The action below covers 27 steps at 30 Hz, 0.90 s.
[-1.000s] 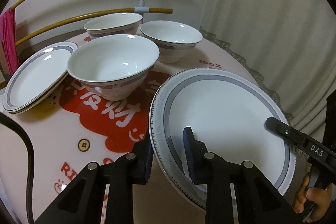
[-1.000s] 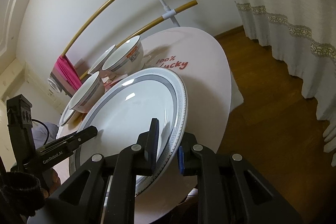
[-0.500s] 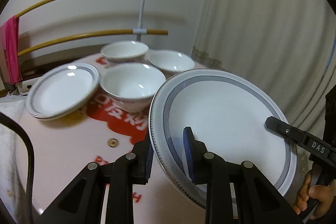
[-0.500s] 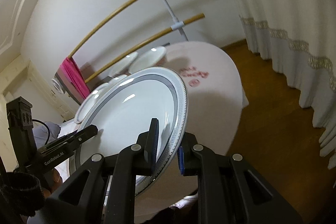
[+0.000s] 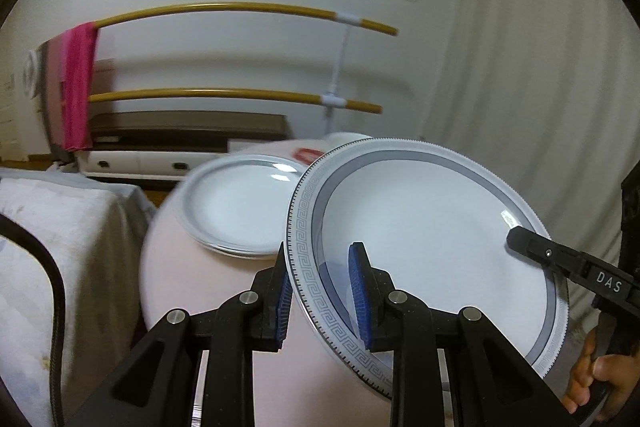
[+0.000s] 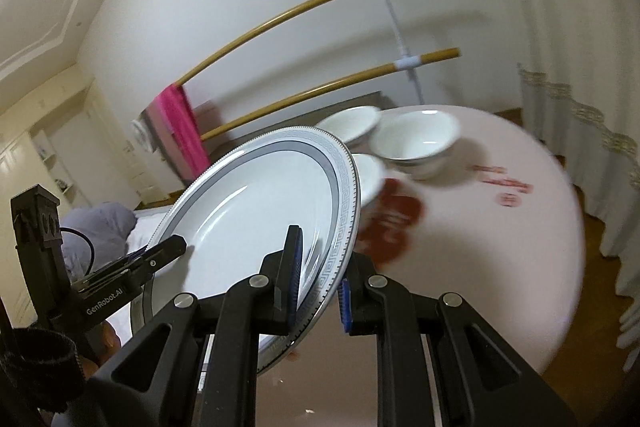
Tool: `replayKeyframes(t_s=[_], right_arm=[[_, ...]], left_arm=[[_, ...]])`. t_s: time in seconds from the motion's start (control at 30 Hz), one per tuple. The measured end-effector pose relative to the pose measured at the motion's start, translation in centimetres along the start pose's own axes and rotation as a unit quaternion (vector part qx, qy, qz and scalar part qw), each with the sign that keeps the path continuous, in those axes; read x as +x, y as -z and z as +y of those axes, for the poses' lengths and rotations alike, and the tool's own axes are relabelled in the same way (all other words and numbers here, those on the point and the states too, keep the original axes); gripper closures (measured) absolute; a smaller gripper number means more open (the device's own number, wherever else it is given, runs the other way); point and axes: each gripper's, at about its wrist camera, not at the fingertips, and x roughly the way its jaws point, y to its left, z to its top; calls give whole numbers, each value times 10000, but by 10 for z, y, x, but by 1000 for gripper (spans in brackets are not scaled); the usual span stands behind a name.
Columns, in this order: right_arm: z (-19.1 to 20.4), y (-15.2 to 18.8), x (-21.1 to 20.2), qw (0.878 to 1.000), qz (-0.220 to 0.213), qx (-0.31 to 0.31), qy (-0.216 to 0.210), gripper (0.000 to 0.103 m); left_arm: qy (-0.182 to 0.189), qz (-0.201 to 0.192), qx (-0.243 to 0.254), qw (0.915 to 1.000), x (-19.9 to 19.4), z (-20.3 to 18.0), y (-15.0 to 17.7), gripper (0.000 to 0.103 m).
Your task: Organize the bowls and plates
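A large white plate with a grey patterned rim (image 5: 424,227) hangs in the air above the round table, held from both sides. My left gripper (image 5: 322,291) is shut on its near-left rim. My right gripper (image 6: 320,275) is shut on the opposite rim of the same plate (image 6: 256,223). A stack of similar plates (image 5: 236,203) lies on the table to the left, beyond the held plate. Three white bowls show in the right wrist view: one at the back (image 6: 350,121), one to its right (image 6: 416,143), and one half hidden behind the held plate (image 6: 370,177).
The round table (image 6: 500,239) has a pale cloth with red print. A drying rack with yellow rails (image 5: 240,93) and a pink towel (image 5: 78,87) stands behind it. A bed with white cover (image 5: 60,247) lies at left. Curtains (image 5: 540,87) hang at right.
Both grippers have lifted the large plate higher off the table and swung it left, towards the stack of plates. The bowls have dropped out of the left wrist view.
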Motion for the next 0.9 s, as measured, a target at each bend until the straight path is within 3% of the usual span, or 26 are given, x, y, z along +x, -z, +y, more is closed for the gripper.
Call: replayKeyframes(t_s=[0.17, 0.4, 0.9], right_arm=[[33, -4, 47, 9995, 201, -42, -250, 87], [61, -6, 110, 9978, 508, 25, -428, 87], [73, -4, 176, 9952, 926, 240, -223, 87]], left_arm=[[-243, -15, -212, 9995, -1, 56, -7, 81], [-450, 101, -367, 9983, 14, 106, -12, 81], [-453, 445, -501, 9967, 92, 134, -48, 82]])
